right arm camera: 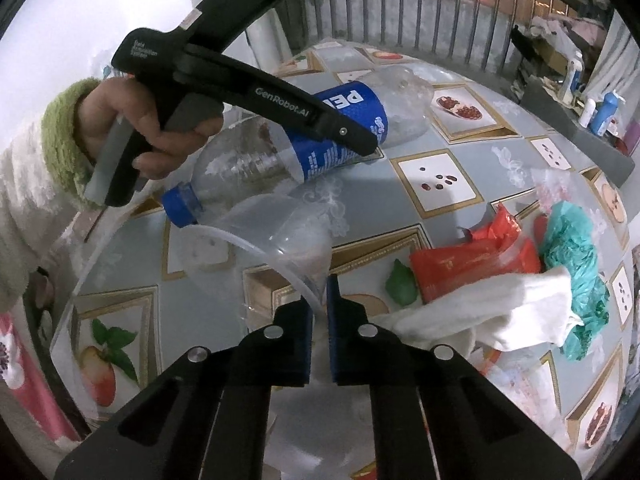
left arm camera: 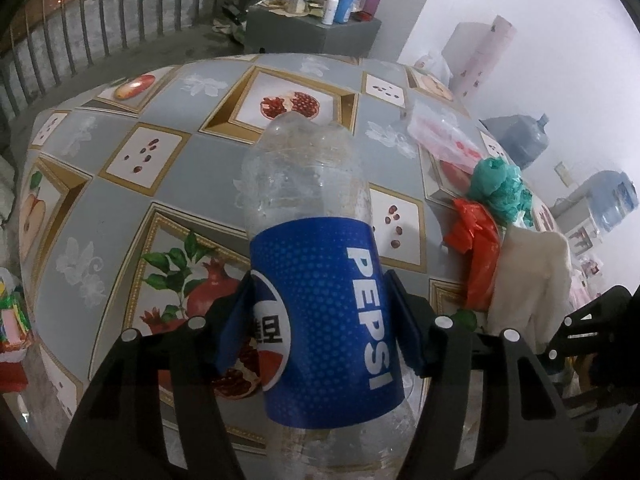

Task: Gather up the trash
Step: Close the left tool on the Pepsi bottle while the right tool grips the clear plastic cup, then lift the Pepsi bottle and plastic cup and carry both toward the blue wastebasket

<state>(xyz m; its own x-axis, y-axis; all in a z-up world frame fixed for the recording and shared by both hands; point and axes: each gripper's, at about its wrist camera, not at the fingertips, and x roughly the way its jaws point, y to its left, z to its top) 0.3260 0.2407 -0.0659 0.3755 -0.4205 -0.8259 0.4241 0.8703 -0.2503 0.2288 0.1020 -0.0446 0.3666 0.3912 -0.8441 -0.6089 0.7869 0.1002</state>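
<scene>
Trash collection on a balcony table: the left gripper [left arm camera: 320, 320] is clenched across the blue label of an empty Pepsi bottle [left arm camera: 316, 248], pads bearing on either side of its middle, while the right gripper [right arm camera: 319, 328] pinches the rim of a clear plastic bag [right arm camera: 256, 236] and holds its mouth open. From the right wrist, the bottle hangs tilted above the tabletop, its blue cap [right arm camera: 181, 205] pointing down at the bag's opening, just short of it.

By the look of it, the step in hand is dropping the bottle into the bag. It would go best cap-first, with the neck brought well past the rim before the left gripper lets go; thin film like this may fold shut or slip from a narrow pinch, so the right side should keep the opening taut and low. The empty bottle is light and smooth, and could skid off the rim if released early.

More litter waits on the table [left arm camera: 120, 184]: a crumpled red plastic bag [right arm camera: 472, 264], a wad of teal plastic [right arm camera: 576, 256] and a white cloth [right arm camera: 492, 312], heaped touching one another, with a clear wrapper [left arm camera: 444, 136] farther off. The table wears a grey oilcloth printed with pomegranates and apples.

Beyond it, a metal railing [left arm camera: 100, 36] runs along the edge, a grey stand [left arm camera: 312, 32] holds assorted bottles, and large blue water jugs [left arm camera: 520, 140] stand by the white wall.
</scene>
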